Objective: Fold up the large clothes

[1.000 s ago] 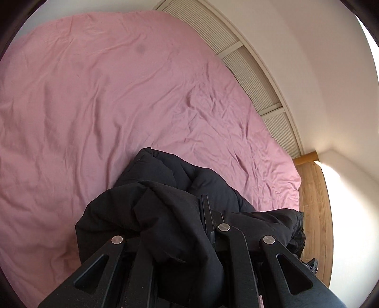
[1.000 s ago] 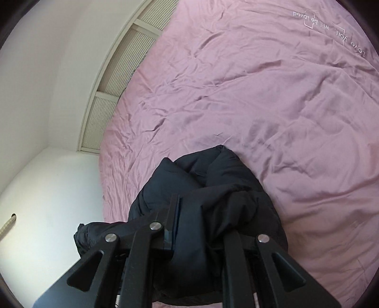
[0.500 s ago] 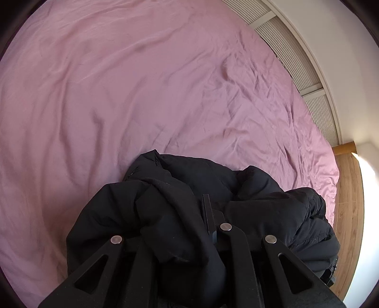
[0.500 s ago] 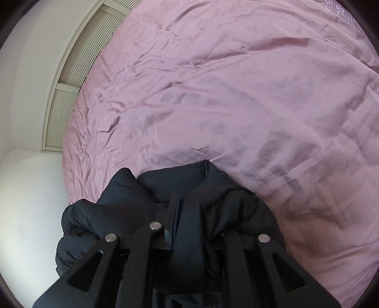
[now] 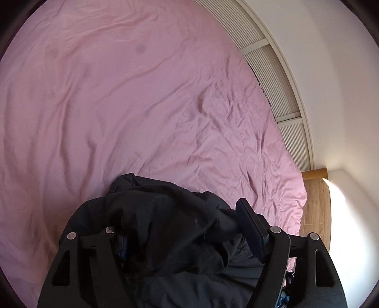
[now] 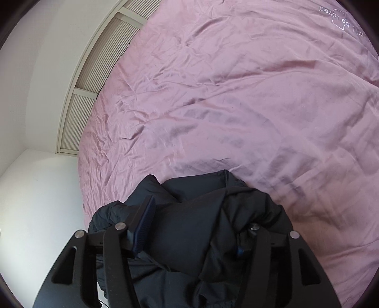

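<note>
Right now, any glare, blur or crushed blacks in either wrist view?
Left wrist view: a blown-out sun patch at the right edge over the wood floor; the black jacket shows few folds. Right wrist view: even light, no glare, and the white lettering on the pink bedding stays sharp. Both views bend strongly at the rim.

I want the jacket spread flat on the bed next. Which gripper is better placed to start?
Probably the right gripper: its view shows more open pink sheet ahead. Both it and the left gripper have jaws spread wide, with the black jacket bunched loosely between them, so the edge is slight.
</note>
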Motion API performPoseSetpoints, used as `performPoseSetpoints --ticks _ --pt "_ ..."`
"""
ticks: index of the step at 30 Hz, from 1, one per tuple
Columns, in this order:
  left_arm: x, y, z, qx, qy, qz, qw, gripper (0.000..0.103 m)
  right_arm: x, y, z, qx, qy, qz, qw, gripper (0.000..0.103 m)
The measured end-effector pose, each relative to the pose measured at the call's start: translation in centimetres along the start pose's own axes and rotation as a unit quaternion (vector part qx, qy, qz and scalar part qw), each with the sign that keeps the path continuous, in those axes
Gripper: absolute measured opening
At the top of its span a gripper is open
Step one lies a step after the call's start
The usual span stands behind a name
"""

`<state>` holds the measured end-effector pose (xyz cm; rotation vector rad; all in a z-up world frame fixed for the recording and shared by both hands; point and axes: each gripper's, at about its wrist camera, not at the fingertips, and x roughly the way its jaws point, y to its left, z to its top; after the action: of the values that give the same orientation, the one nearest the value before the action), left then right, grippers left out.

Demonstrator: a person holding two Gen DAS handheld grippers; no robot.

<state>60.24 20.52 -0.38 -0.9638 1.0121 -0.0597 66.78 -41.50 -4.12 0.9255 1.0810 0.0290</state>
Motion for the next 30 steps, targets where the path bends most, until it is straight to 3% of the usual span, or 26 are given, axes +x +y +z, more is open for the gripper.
performPoseSetpoints --ticks 5,8,15,19,23,30 --pt "-3.4 -0.5 1.3 -0.020 -0.034 -0.015 0.9991 0.085 -2.4 0.7 0.3 0.014 -0.013 0.033 0.999 0.068" --pt "-5.6 -1.0 1.7 -0.009 -0.052 -0.011 0.9985 0.087 -3.9 1.0 0.2 0.012 -0.026 0.040 0.999 0.070" --pt "-8.4 -3.3 -0.1 0.067 -0.082 0.055 0.9929 0.088 -8.8 1.6 0.8 0.001 -0.079 0.045 0.996 0.074" --pt "-7.6 -4.6 -3.2 0.123 -0.075 0.083 0.9861 0.088 -10.4 3.7 -0.6 -0.062 -0.083 0.027 0.994 0.075" --pt "-6.2 -5.5 -7.7 0.181 -0.069 0.109 0.9749 0.088 -10.1 6.0 -4.1 -0.139 -0.068 0.011 0.988 0.075" --pt "-3.5 -5.8 -15.8 0.271 -0.060 0.138 0.9507 0.088 -6.7 8.6 -12.8 -0.276 -0.045 -0.036 0.959 0.075"
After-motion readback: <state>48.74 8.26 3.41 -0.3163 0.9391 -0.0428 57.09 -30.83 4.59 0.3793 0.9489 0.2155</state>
